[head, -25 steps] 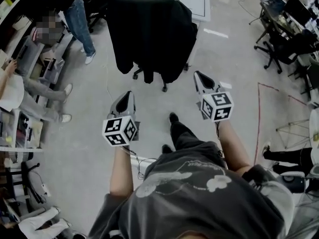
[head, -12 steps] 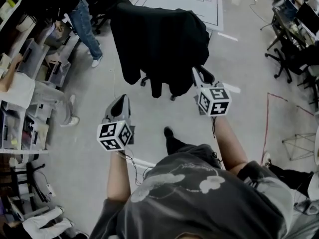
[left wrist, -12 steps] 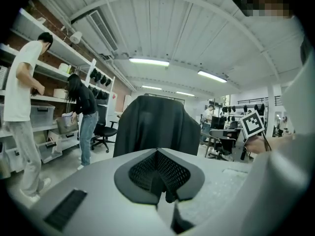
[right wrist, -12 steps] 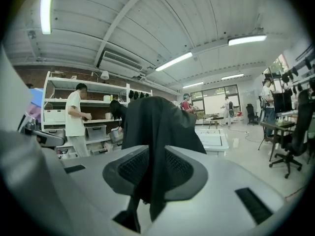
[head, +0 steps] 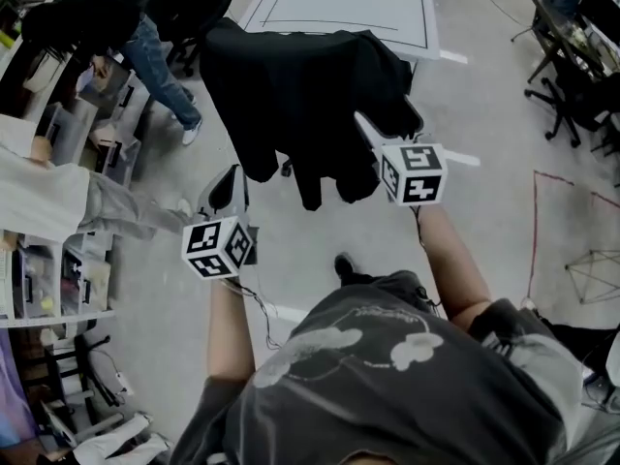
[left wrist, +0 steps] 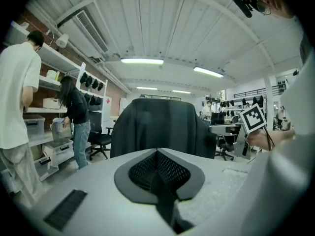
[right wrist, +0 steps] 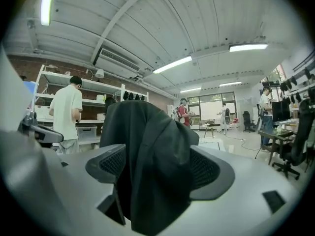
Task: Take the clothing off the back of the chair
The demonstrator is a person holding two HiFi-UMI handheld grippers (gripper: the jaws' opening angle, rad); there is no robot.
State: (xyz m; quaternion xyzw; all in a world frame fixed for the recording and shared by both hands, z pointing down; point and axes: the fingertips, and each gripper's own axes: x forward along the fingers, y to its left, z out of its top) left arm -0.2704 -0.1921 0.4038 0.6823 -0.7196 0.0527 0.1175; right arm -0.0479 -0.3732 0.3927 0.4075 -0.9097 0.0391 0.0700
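Storage first: at nine o'clock in the head view a shelving rack (head: 39, 284) holds stacked bins and boxes. In the left gripper view a lidded grey bin (left wrist: 34, 126) sits on a shelf, with pale boxes (left wrist: 51, 103) one level above it. What any of these hold cannot be made out. A person in a white shirt (left wrist: 17, 97) and a person in a dark top and jeans (left wrist: 75, 117) stand at those shelves.

At twelve o'clock from the wearer hangs the clothing, a black garment (head: 300, 85) draped over the back of an office chair (head: 288, 169). Only a bit of the chair's base shows under the hem. The cloth is plain, matte and dark, with no visible print. It spreads wide across the top and falls in loose folds, with uneven tails hanging lowest at the near side. Beyond it, also at twelve o'clock, lies a white table (head: 339, 8) marked with dark lines.

The left gripper (head: 231, 175) sits at about seven o'clock of the garment, apart from it. Its jaws are pressed together with nothing between them, and the garment (left wrist: 157, 129) hangs straight ahead of them.

The right gripper (head: 383, 122) is at the garment's four o'clock edge. Its jaws have just been opening and stand wide apart. In the right gripper view a hanging fold of the garment (right wrist: 147, 146) fills the gap between them, and the pads do not appear to squeeze it.
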